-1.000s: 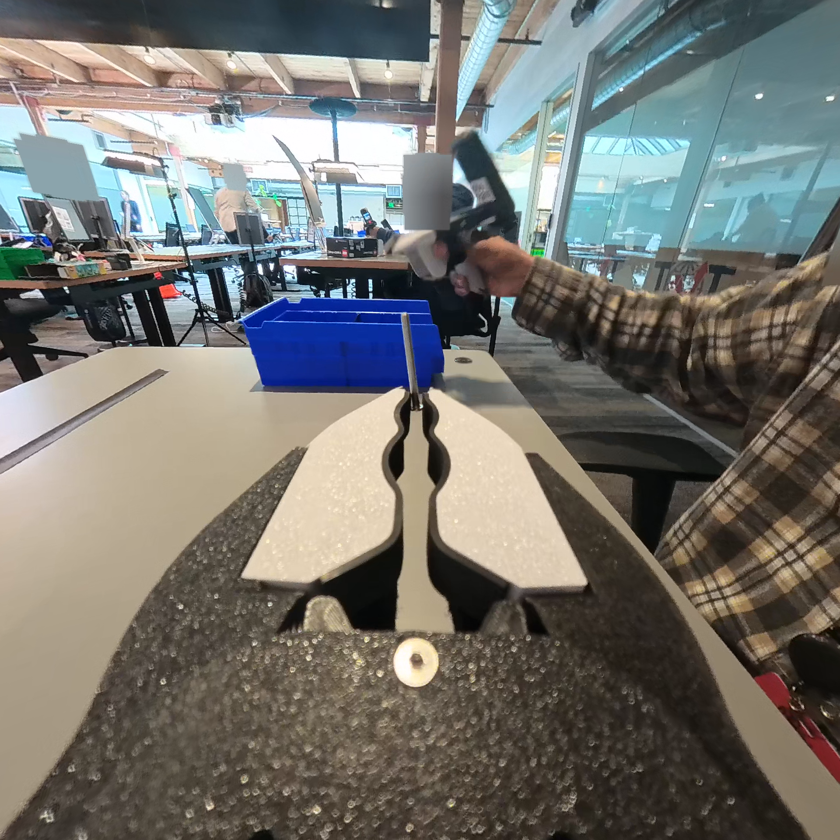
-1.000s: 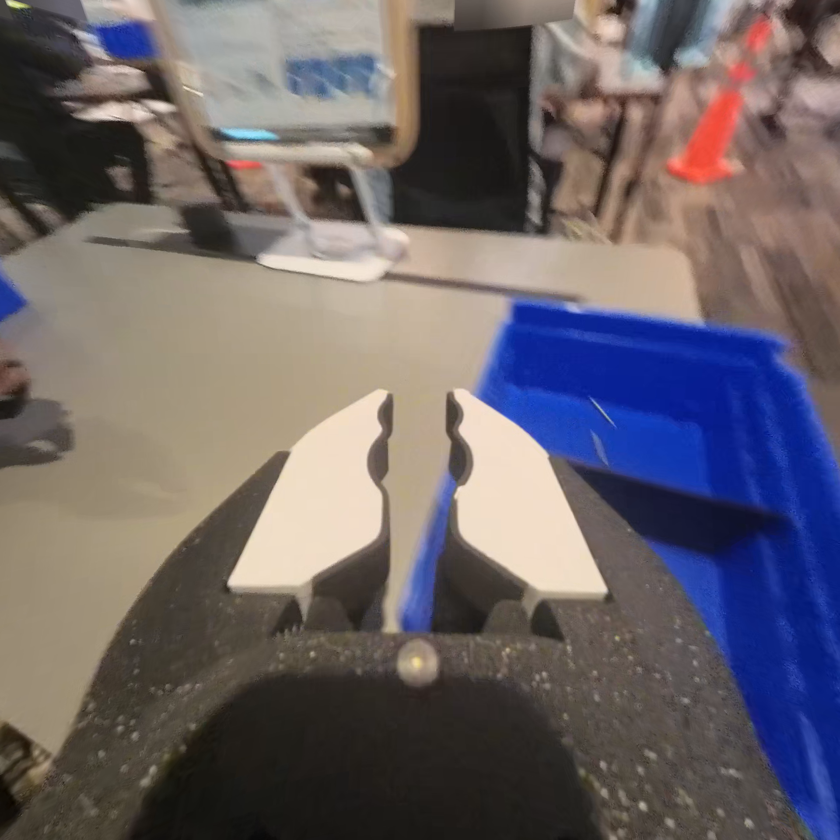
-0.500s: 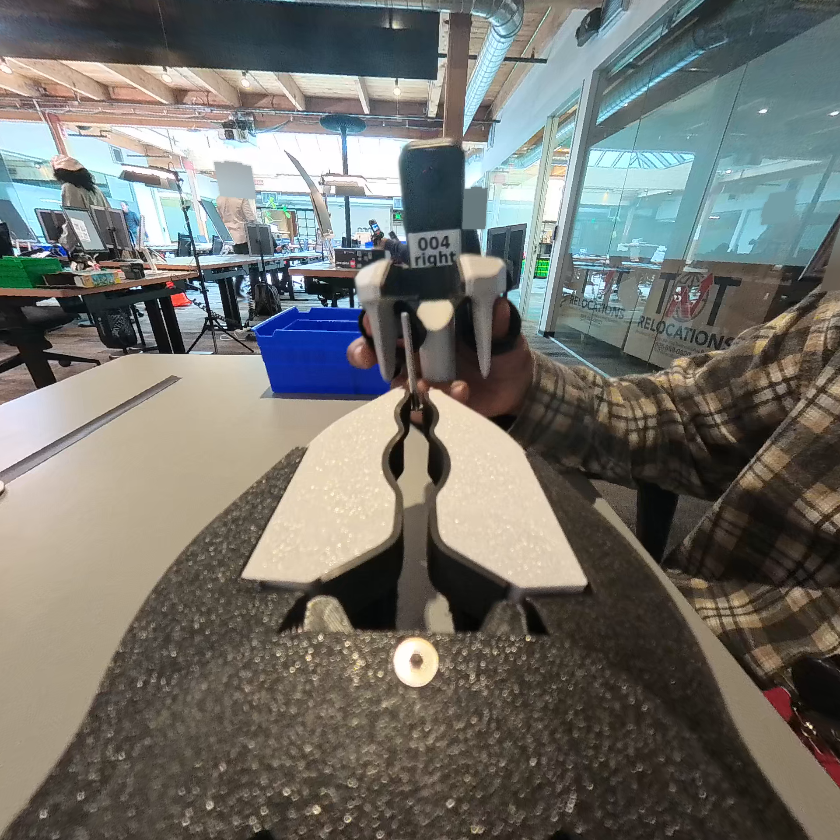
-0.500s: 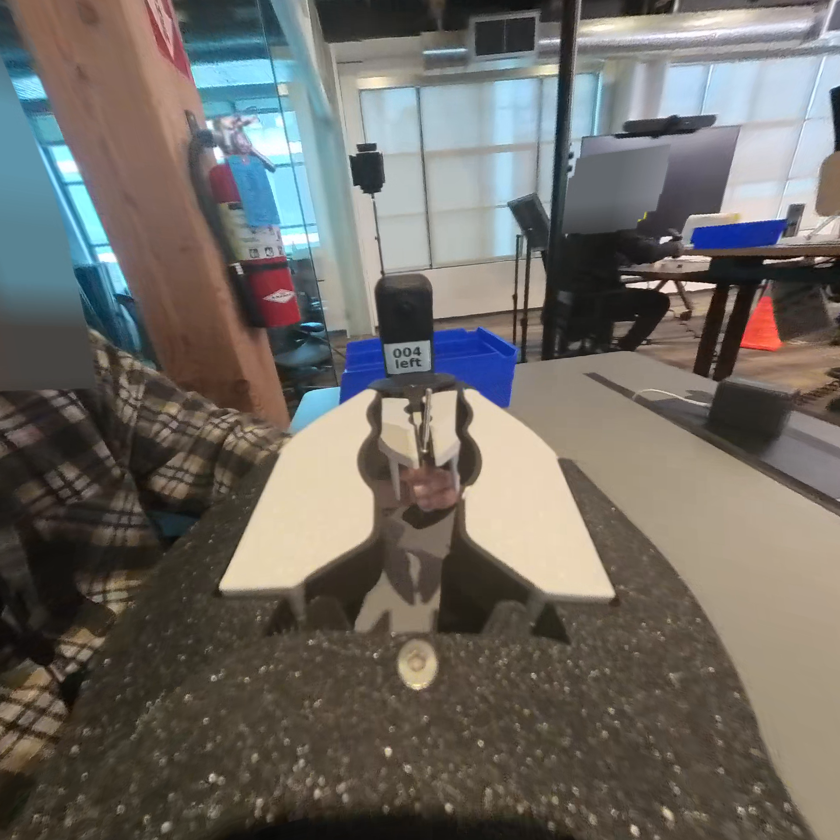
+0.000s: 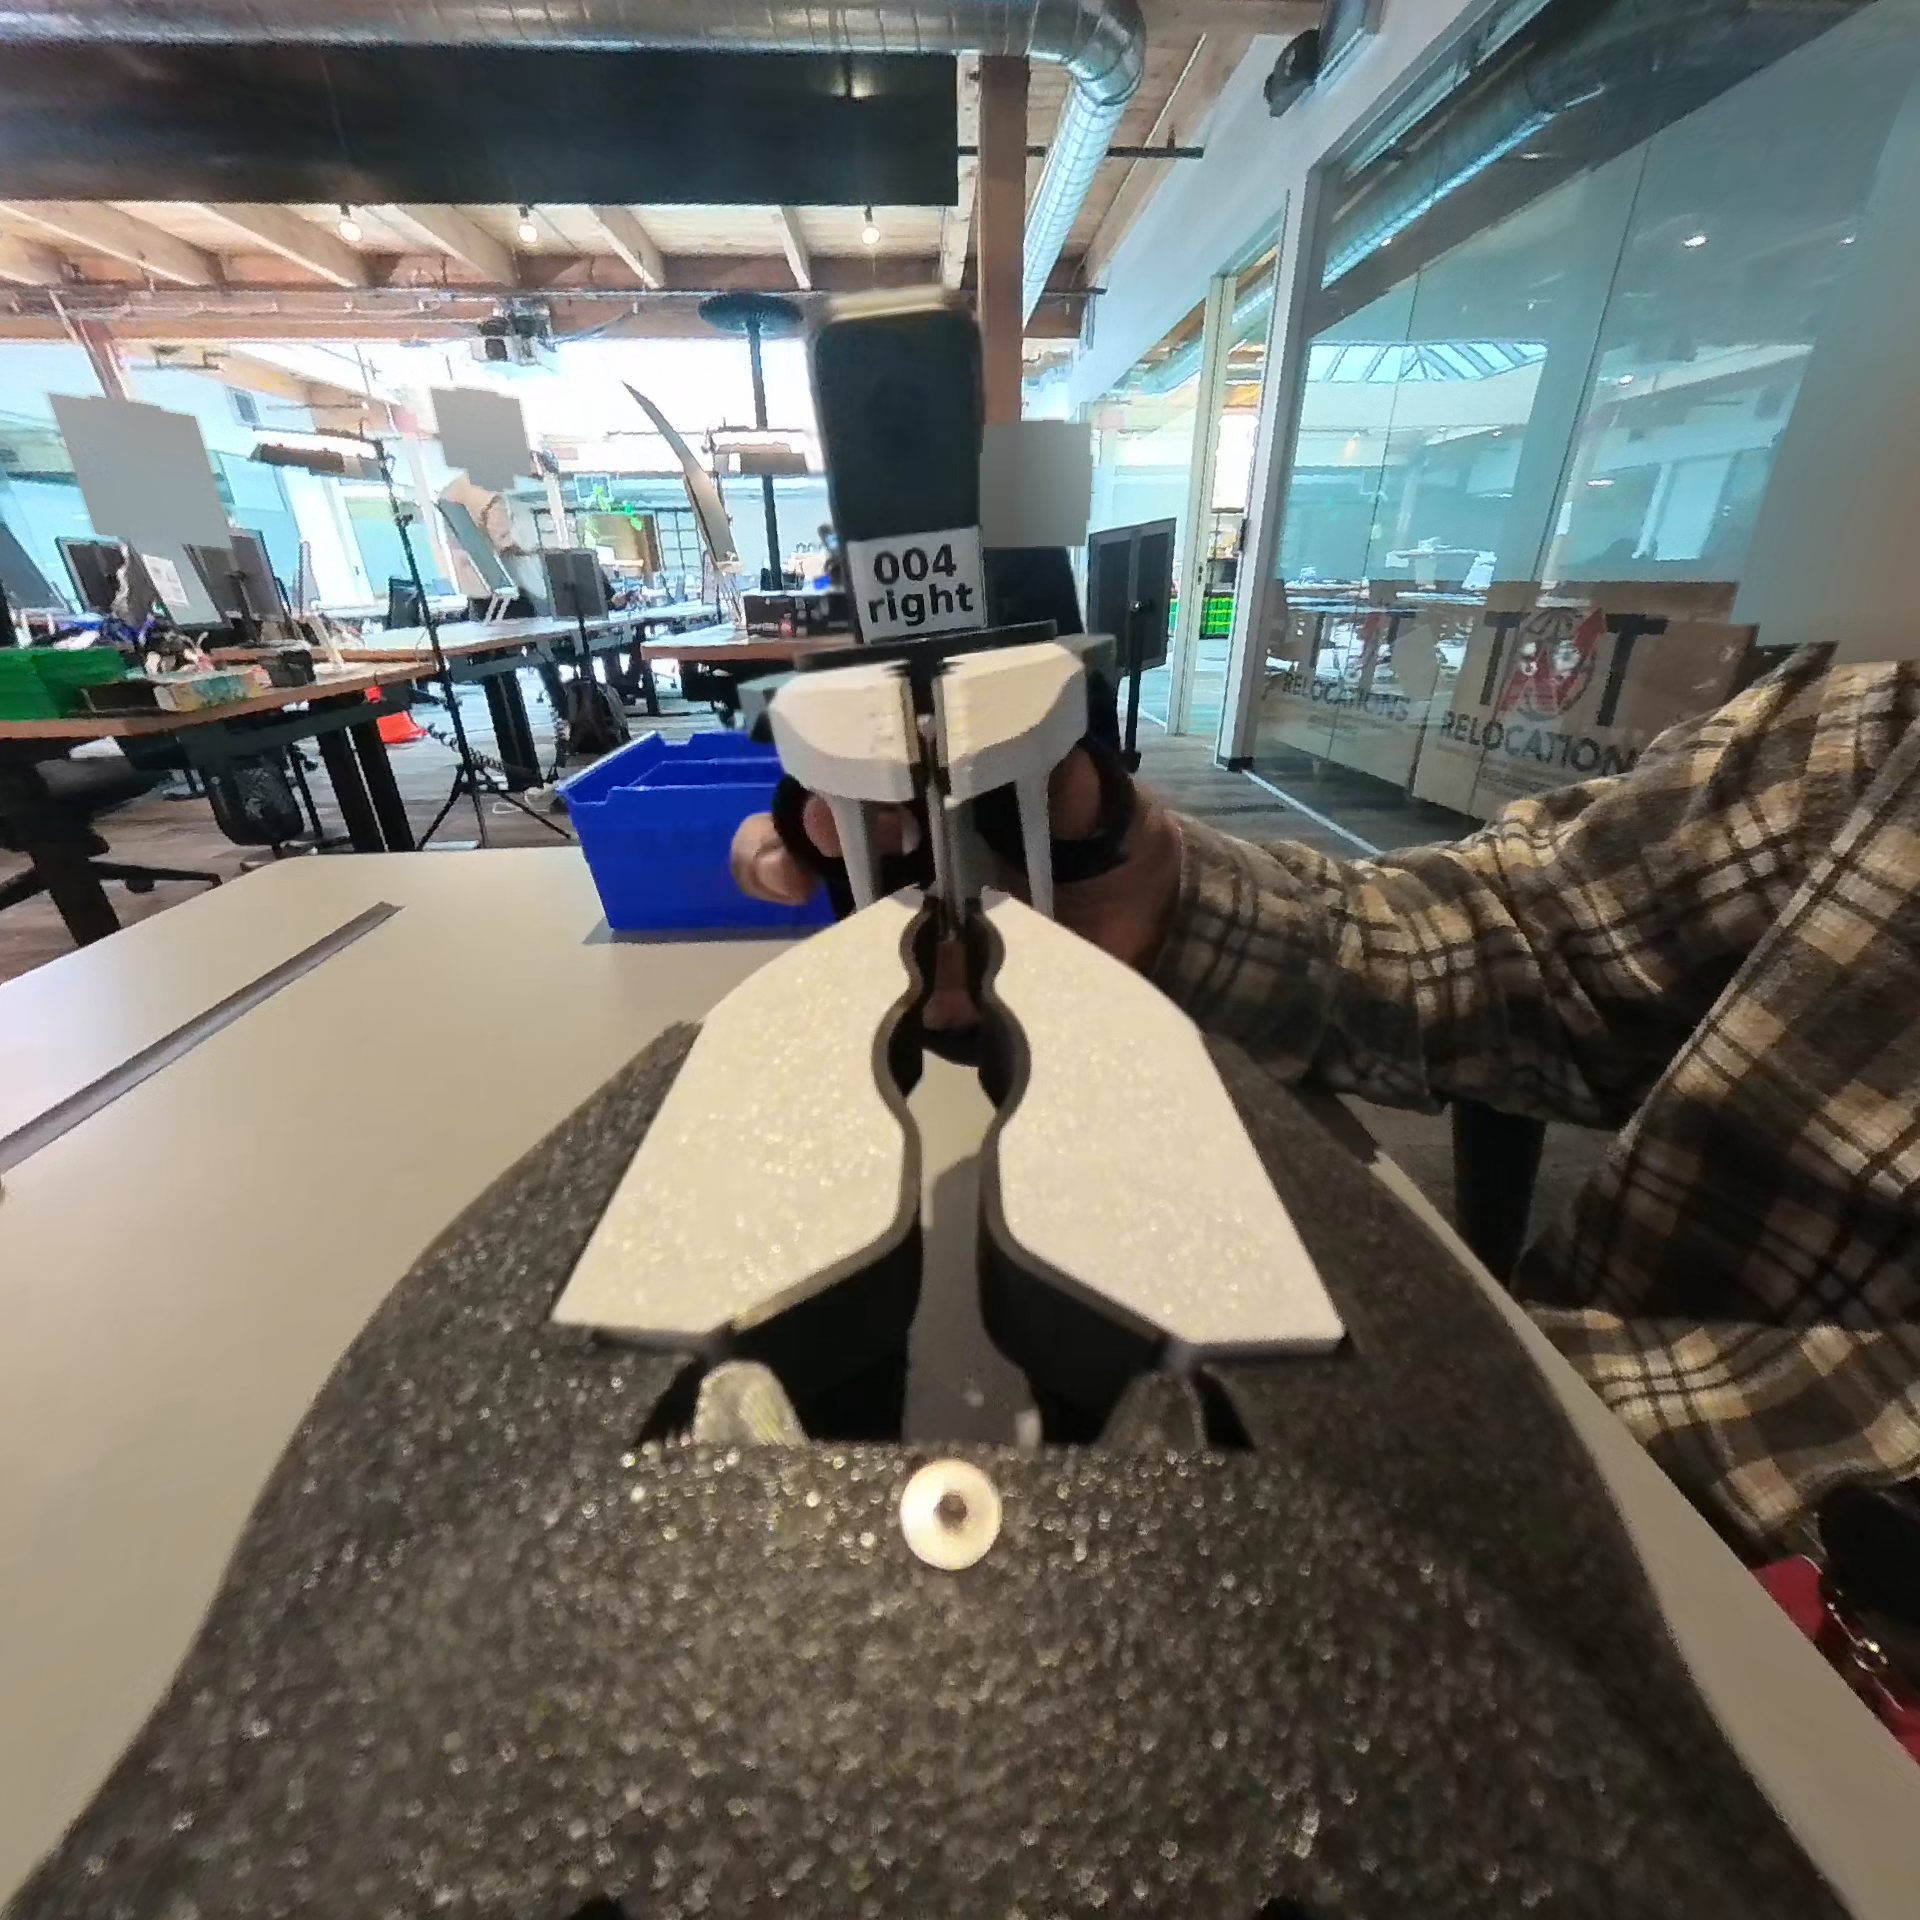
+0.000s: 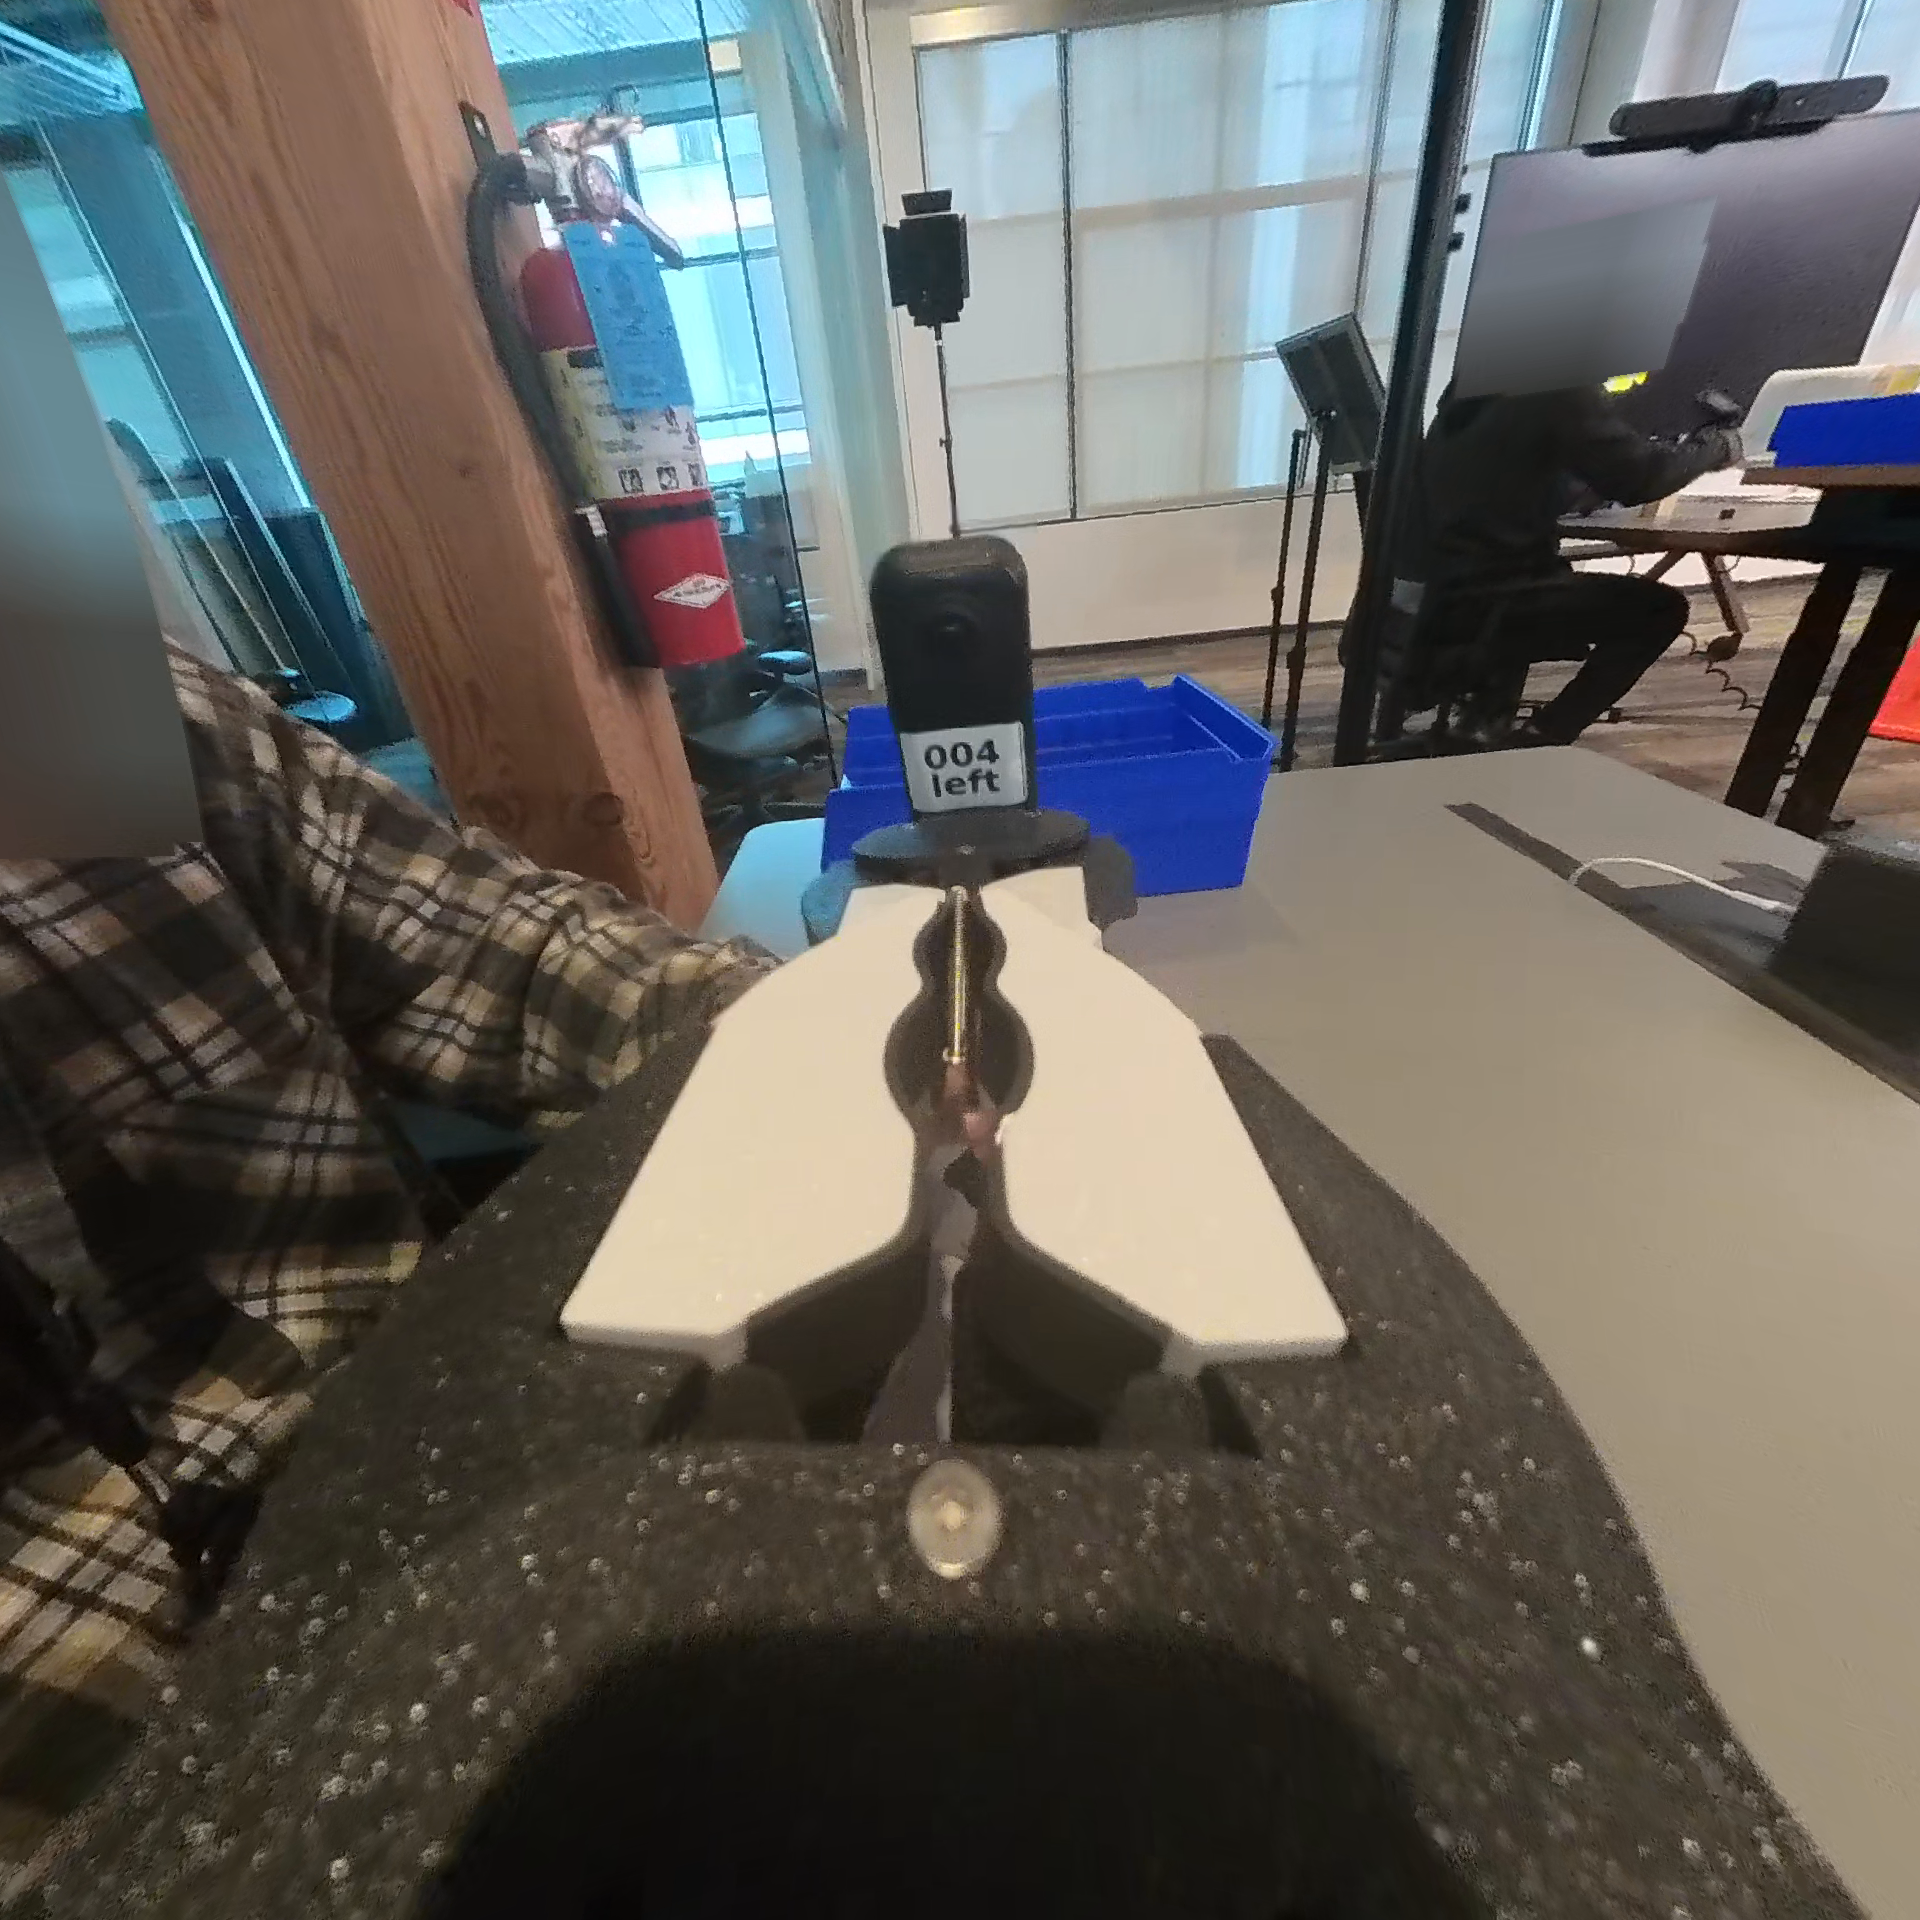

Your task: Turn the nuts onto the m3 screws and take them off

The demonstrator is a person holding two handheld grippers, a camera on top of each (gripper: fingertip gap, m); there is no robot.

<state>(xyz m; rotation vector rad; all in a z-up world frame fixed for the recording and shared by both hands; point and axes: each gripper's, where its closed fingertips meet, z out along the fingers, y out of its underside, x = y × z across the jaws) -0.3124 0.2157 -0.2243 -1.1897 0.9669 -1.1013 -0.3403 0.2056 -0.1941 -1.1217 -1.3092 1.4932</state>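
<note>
Two grippers face each other tip to tip above the grey worktop (image 5: 312, 1122). The left gripper (image 5: 948, 925) is clenched on the lower end of a thin metal screw (image 5: 938, 831), pinched right at its fingertips, and the shaft rises from there towards the right gripper (image 5: 928, 769) opposite. In the right wrist view the same screw (image 6: 957, 977) lies along the narrow slot between the right gripper's (image 6: 961, 1023) white fingers (image 6: 1122, 1132), its near end in the rounded notch, its far end held at the left gripper (image 6: 961, 894) beyond. The right gripper looks closed about the shaft, the fingers nearly meeting; whether a nut sits on the thread is too small to tell. A blue bin (image 5: 675, 842) stands on the worktop beyond the left gripper and to its left; in the right wrist view a blue bin (image 6: 1153, 769) sits behind the far gripper. A plaid sleeve (image 5: 1507, 987) reaches in from the right of the left gripper.
</note>
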